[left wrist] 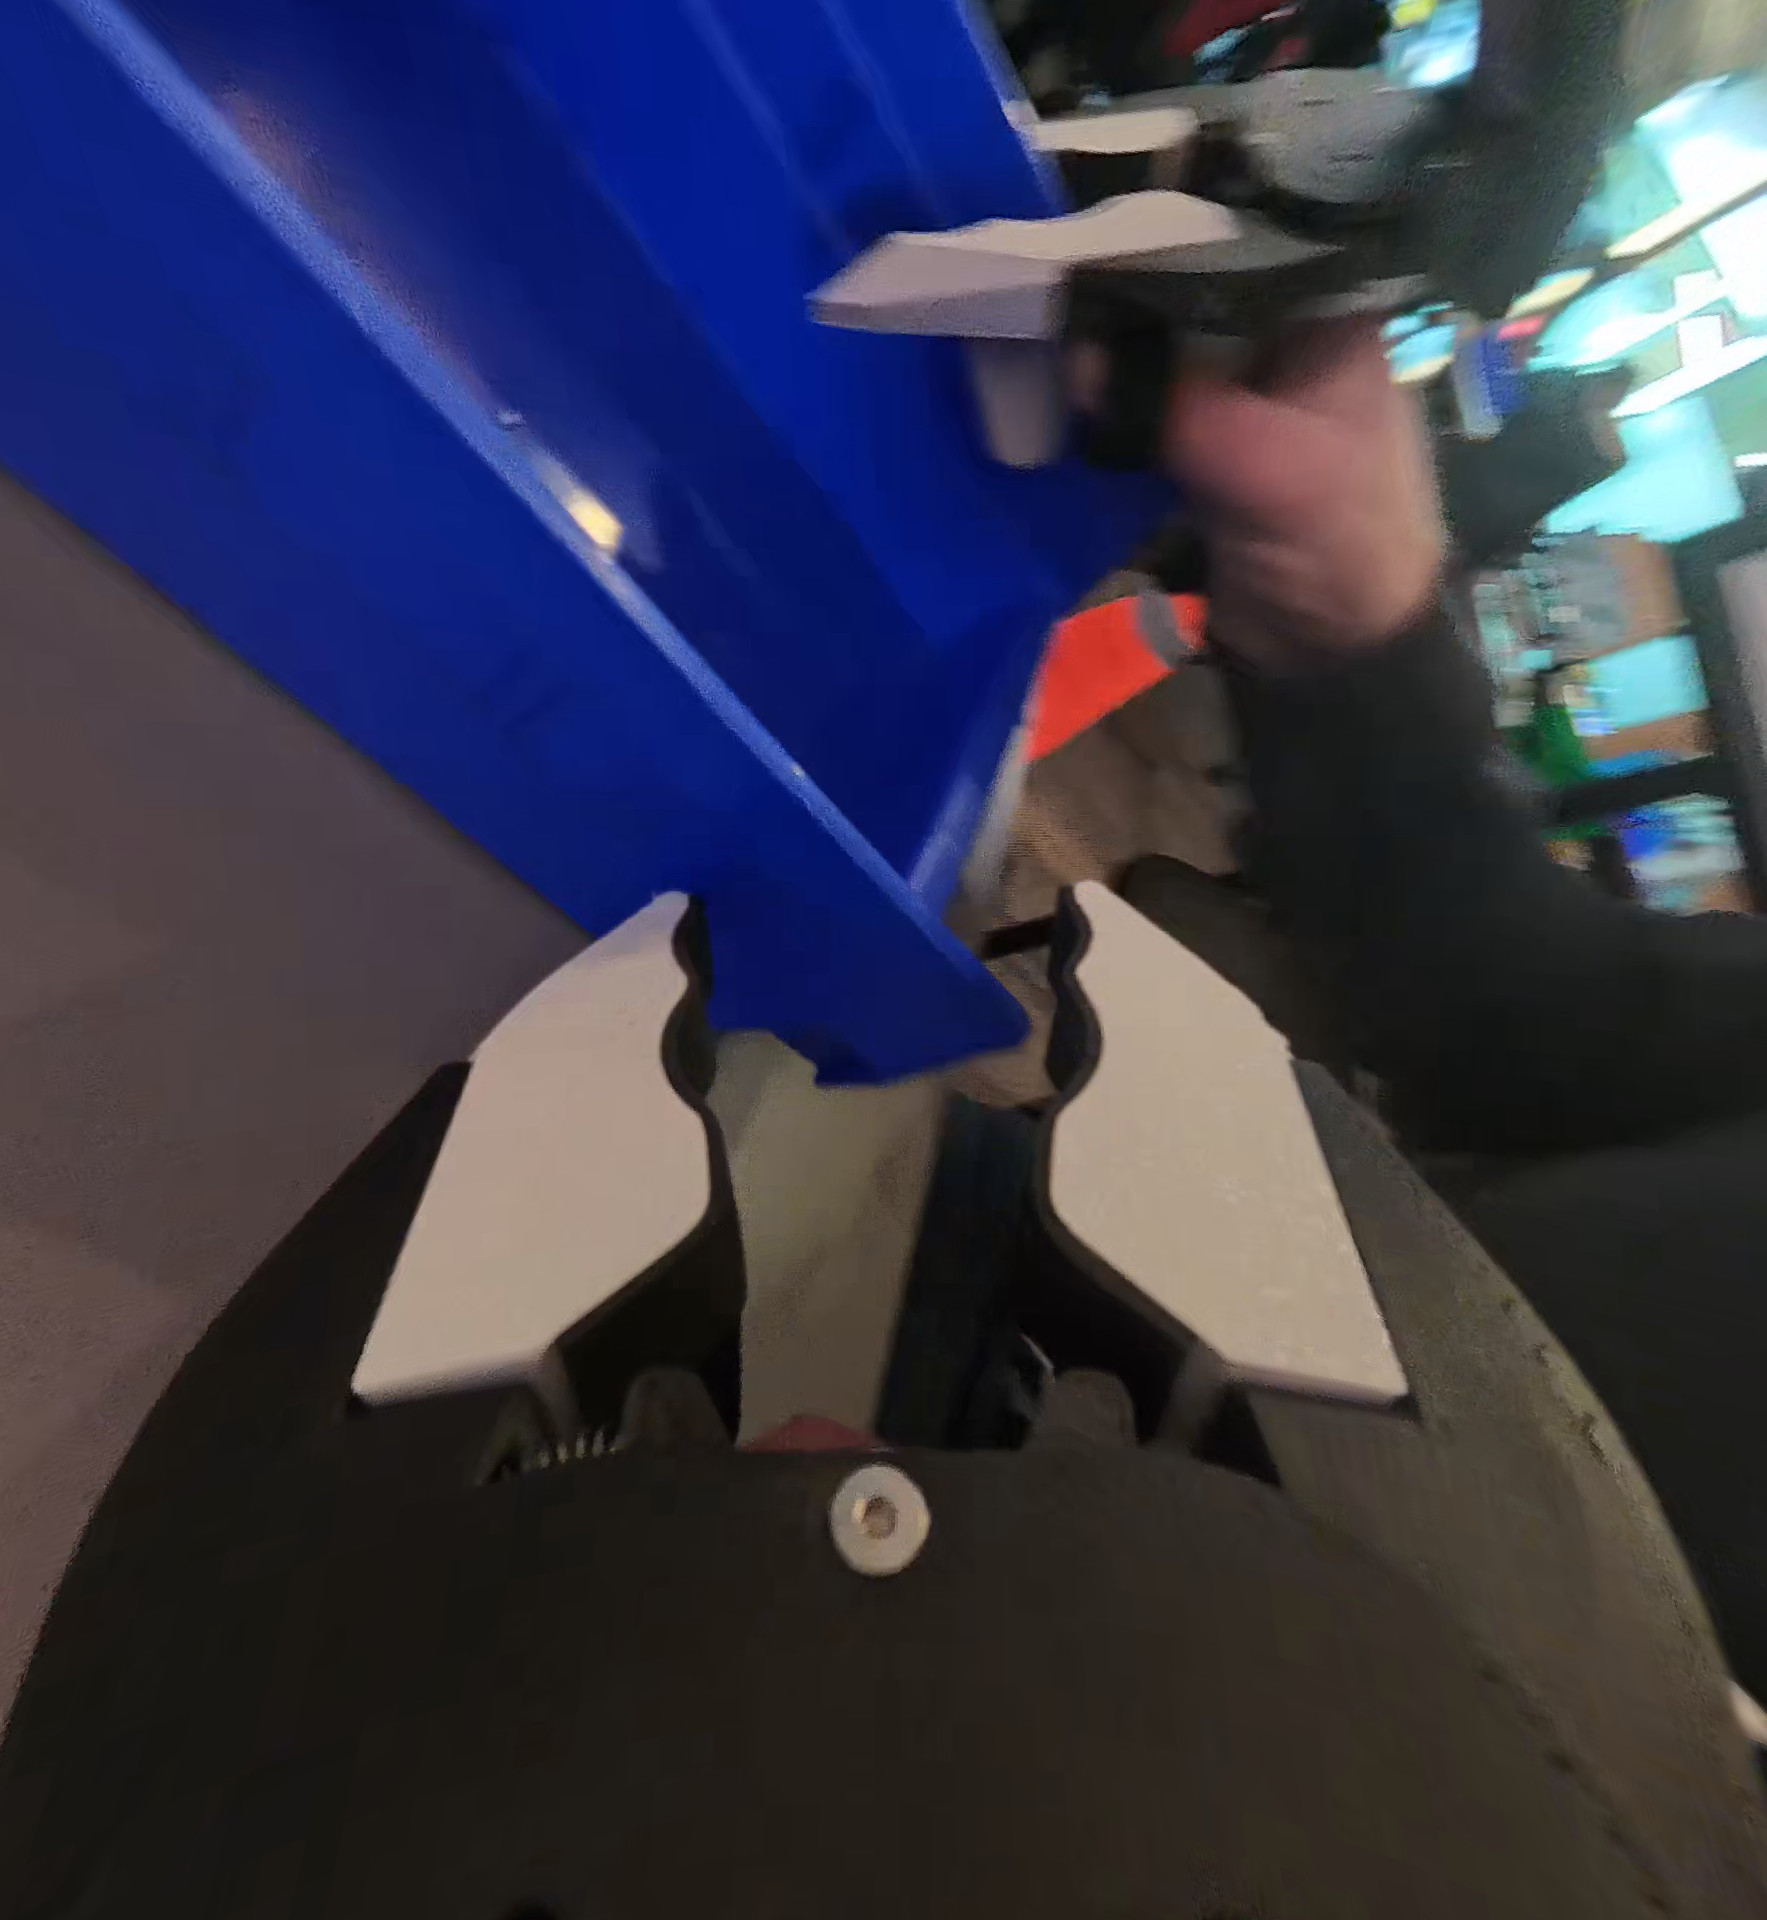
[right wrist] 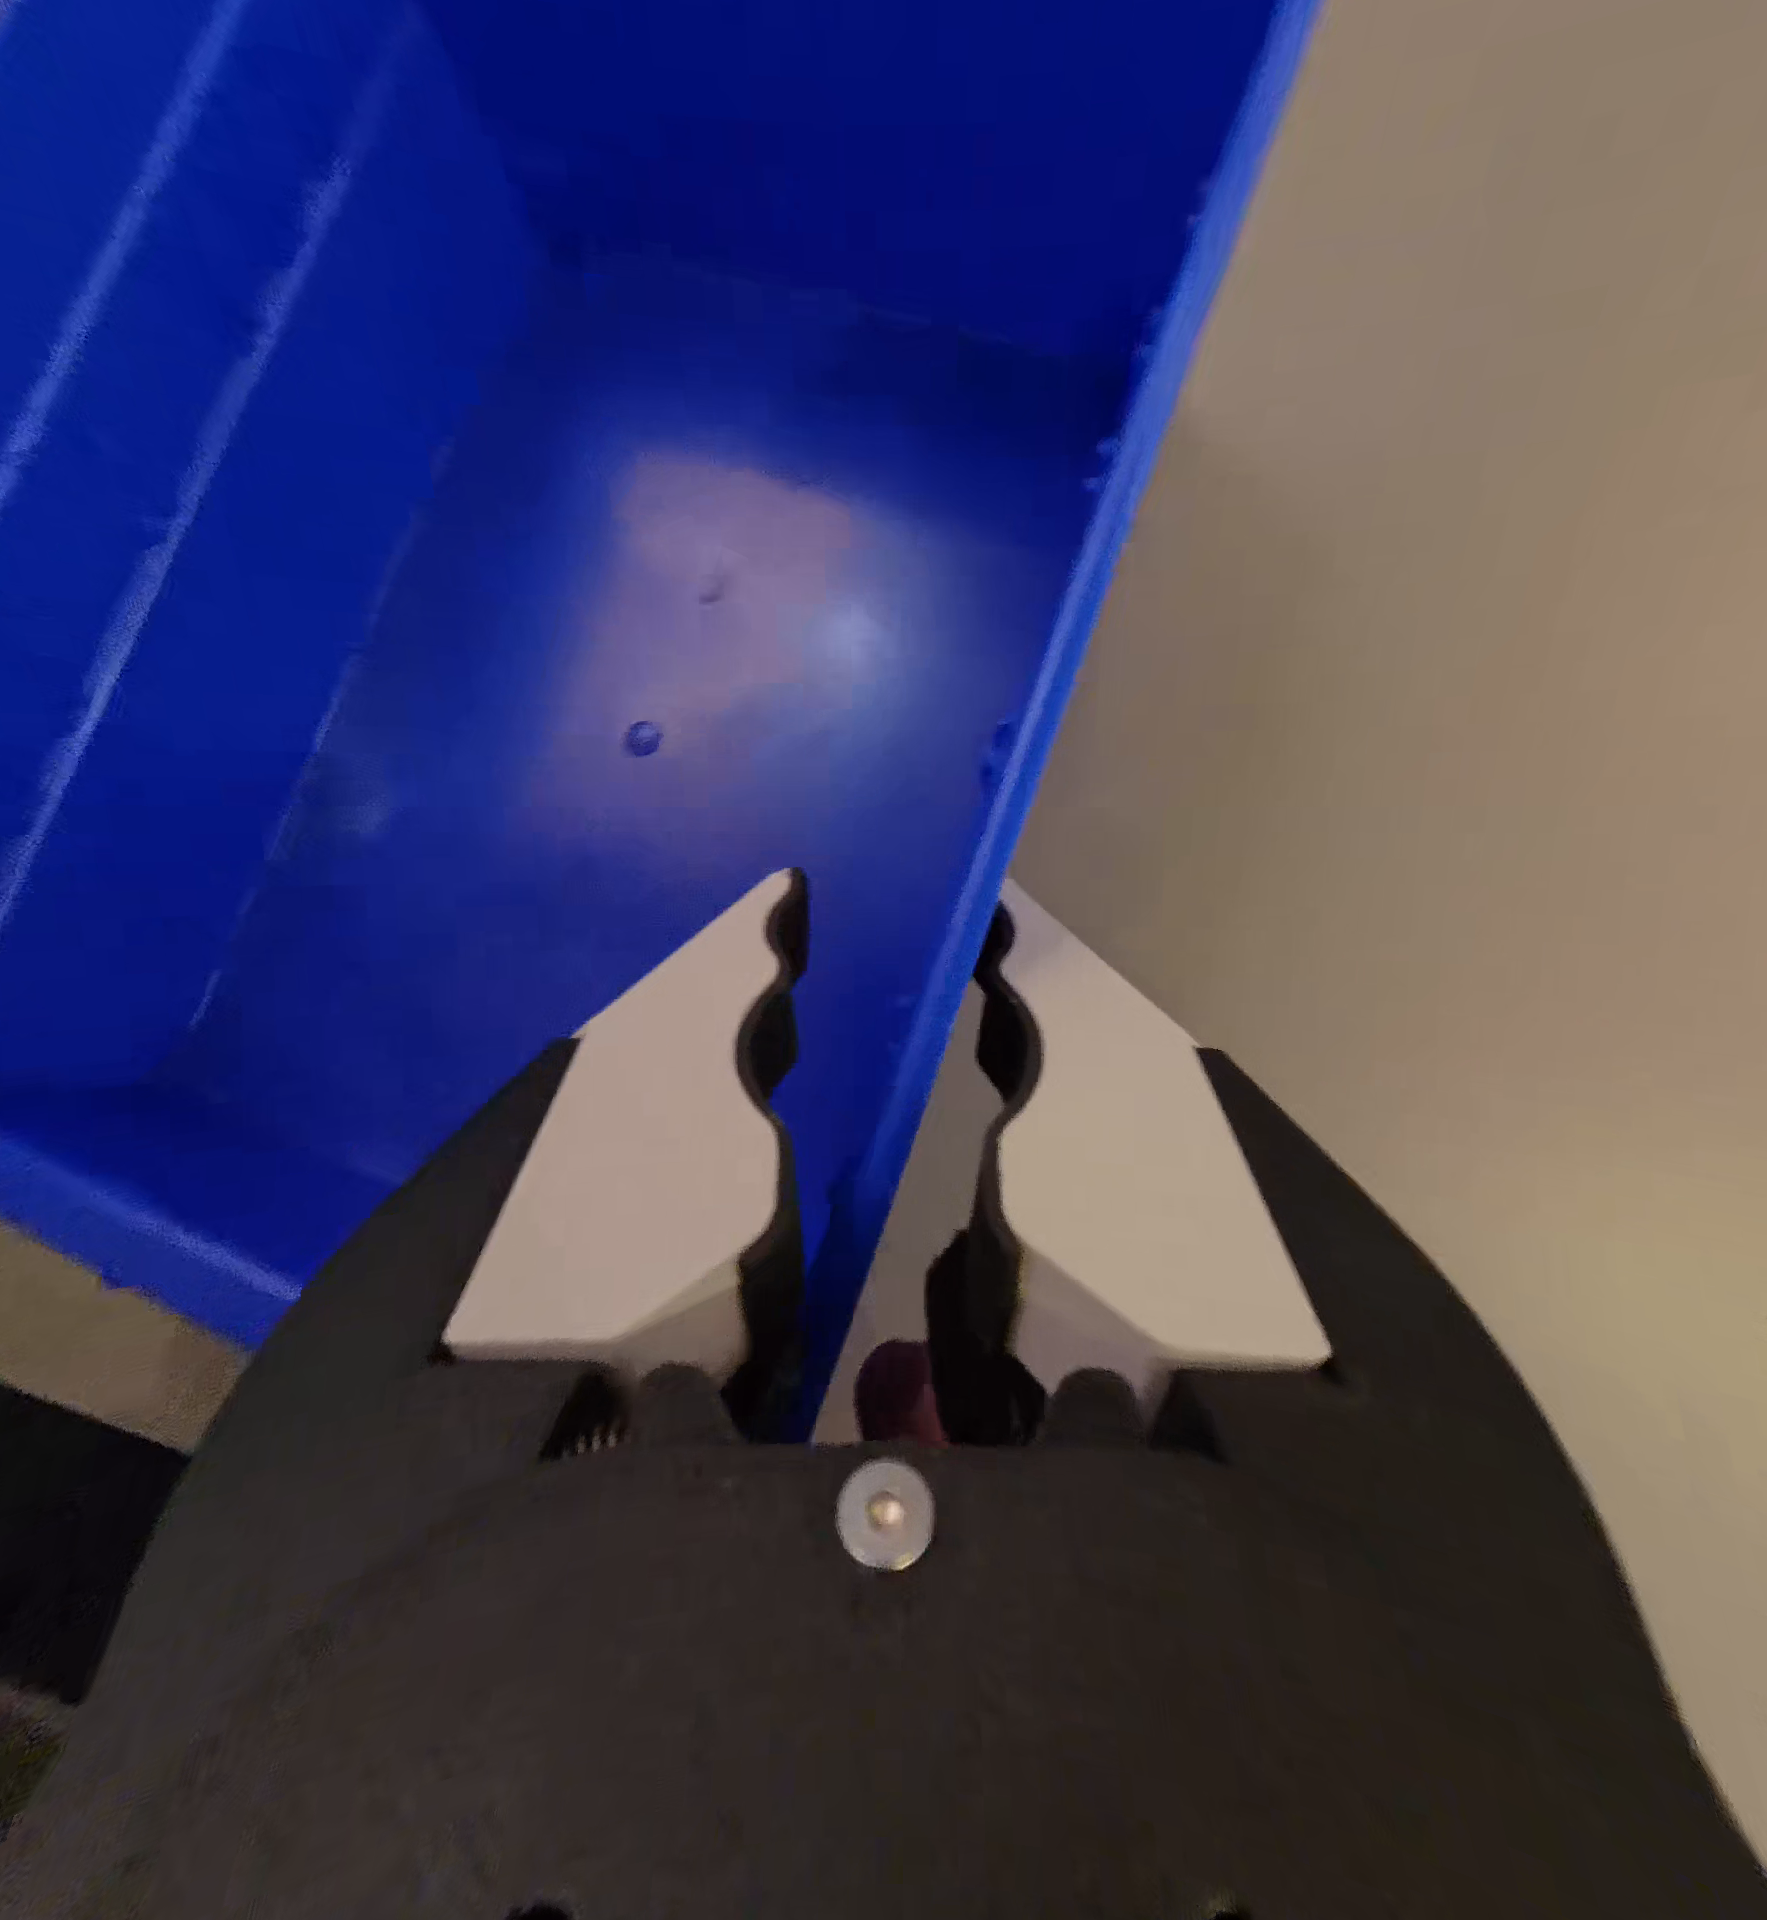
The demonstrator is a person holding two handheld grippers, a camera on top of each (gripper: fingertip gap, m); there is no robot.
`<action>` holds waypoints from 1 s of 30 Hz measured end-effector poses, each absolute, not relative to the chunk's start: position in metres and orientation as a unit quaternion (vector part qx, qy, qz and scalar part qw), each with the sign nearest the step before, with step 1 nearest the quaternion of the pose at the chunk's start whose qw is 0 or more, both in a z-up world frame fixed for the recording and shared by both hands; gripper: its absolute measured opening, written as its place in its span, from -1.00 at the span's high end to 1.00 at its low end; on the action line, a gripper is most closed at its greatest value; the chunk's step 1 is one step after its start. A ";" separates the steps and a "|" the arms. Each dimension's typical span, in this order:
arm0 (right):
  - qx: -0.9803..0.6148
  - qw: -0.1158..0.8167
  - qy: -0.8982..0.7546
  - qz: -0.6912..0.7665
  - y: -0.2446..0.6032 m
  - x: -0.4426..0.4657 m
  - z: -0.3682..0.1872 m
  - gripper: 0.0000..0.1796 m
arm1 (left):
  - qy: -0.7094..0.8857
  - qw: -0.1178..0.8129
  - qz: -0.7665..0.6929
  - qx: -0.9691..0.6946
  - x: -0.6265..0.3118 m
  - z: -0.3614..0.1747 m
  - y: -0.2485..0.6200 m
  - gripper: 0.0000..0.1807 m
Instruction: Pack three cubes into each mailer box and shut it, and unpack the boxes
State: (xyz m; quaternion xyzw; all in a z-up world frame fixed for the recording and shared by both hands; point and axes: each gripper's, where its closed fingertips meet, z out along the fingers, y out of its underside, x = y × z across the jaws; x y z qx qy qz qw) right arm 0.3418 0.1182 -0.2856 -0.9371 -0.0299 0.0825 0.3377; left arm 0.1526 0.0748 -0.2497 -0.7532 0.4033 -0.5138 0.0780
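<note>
A large blue plastic bin is tilted and held by both grippers. In the left wrist view my left gripper has the bin's corner rim between its fingers and is closed on it. My right gripper shows farther off at the bin's far wall. In the right wrist view my right gripper straddles the bin's right wall, one finger inside and one outside, closed on it. The bin's inside looks empty. No cubes or mailer boxes are in view.
A grey surface lies to the bin's left. A person's hand and dark sleeve hold the right gripper. An orange item sits behind the bin. A beige surface lies right of the bin. The background is blurred.
</note>
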 end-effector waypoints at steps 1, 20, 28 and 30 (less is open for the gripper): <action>-0.939 0.333 -0.040 0.074 0.118 0.346 -0.287 0.77 | 0.399 0.080 -0.533 -0.742 0.144 -0.237 0.072 0.33; -0.947 0.313 -0.062 0.036 0.133 0.405 -0.290 0.89 | 0.087 0.274 -0.086 -0.954 -0.372 -0.266 0.214 0.17; -0.949 0.305 -0.071 0.039 0.145 0.421 -0.291 0.88 | 0.114 0.256 -0.105 -0.954 -0.366 -0.303 0.218 0.90; -0.949 0.303 -0.072 0.040 0.147 0.425 -0.291 0.88 | 0.122 0.252 -0.080 -0.957 -0.371 -0.303 0.216 0.94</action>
